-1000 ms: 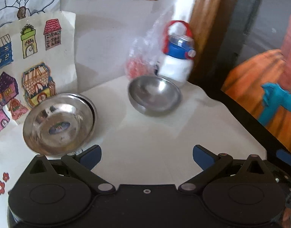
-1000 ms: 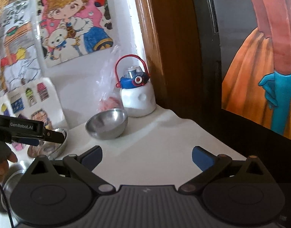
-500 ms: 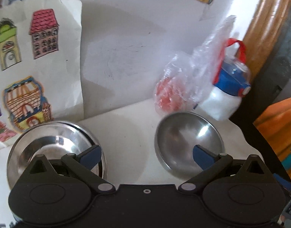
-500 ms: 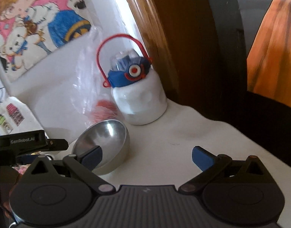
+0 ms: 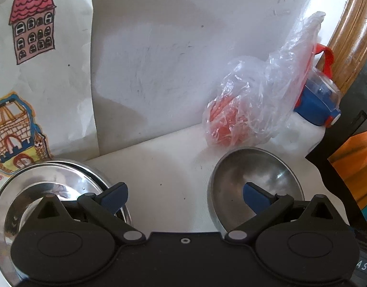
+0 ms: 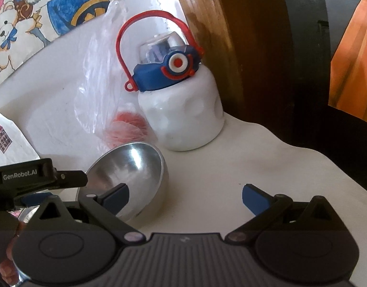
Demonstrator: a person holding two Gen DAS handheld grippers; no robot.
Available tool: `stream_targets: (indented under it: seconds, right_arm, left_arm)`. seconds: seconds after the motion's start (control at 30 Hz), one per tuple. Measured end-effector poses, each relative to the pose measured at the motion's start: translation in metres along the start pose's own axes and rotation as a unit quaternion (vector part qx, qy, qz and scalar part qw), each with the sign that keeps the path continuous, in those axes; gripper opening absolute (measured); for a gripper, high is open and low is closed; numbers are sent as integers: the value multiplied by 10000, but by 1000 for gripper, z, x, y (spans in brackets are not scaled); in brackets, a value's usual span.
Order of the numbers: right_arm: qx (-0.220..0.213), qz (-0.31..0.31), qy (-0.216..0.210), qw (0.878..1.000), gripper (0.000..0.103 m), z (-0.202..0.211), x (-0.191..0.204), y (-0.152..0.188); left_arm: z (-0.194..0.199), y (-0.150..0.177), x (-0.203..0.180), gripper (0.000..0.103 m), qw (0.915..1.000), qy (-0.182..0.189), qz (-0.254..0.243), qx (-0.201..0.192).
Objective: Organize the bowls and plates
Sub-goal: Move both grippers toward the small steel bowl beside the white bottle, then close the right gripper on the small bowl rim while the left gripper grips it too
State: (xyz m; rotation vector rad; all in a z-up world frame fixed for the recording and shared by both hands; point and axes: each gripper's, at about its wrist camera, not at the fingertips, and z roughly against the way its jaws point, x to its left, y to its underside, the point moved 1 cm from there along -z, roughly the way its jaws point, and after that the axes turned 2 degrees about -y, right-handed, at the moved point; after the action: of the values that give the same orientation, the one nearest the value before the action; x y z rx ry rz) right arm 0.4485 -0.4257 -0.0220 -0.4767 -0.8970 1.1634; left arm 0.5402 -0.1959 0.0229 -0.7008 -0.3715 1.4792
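I have both tools low over the white table, and I take the steel bowl as my landmark. The left gripper is spread wide and holds nothing: its right finger shows in front of the bowl's hollow, its left finger in front of the plates. Whether either finger touches metal I cannot tell.

The plates, shallow steel ones nested together, lie well left of the bowl on the table, close to the wall. Behind the plates a drawing of houses leans on that wall.

The right gripper is likewise wide open and empty. Its left finger sits at the bowl's near side, its right finger over bare table to the bowl's right. In this view the bowl looks tipped, its opening turned leftward.

Just behind the bowl lies a clear bag with something red inside. Behind and right of the bowl stands a white bottle with a blue lid and red strap.

A hand shows at the lower left of the right view, left of the bowl.
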Motion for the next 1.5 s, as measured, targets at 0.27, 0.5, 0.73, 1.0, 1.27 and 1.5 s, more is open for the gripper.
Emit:
stream_targets:
  seconds: [0.27, 0.5, 0.73, 1.0, 1.27, 1.5]
  right_arm:
    - [68, -10, 39, 10000, 103, -11, 2, 1]
    - [91, -44, 49, 9999, 102, -17, 2, 2]
    - [139, -110, 54, 9998, 88, -24, 3, 4]
    - [178, -206, -164, 9995, 57, -20, 4, 3]
    - [374, -382, -302, 9981, 16, -16, 7, 8]
    - [342, -566, -311, 9973, 14, -4, 2, 15]
  left_arm:
    - [-7, 0, -5, 102, 9999, 93, -34, 28]
    - [-14, 1, -6, 102, 9999, 120, -19, 108]
    - [-16, 1, -2, 99, 9989, 417, 187, 88]
    - [-21, 4, -4, 74, 9974, 630, 238, 242]
    - [-25, 11, -12, 24, 9947, 841, 193, 552]
    - [-17, 22, -24, 15, 9945, 803, 97, 671]
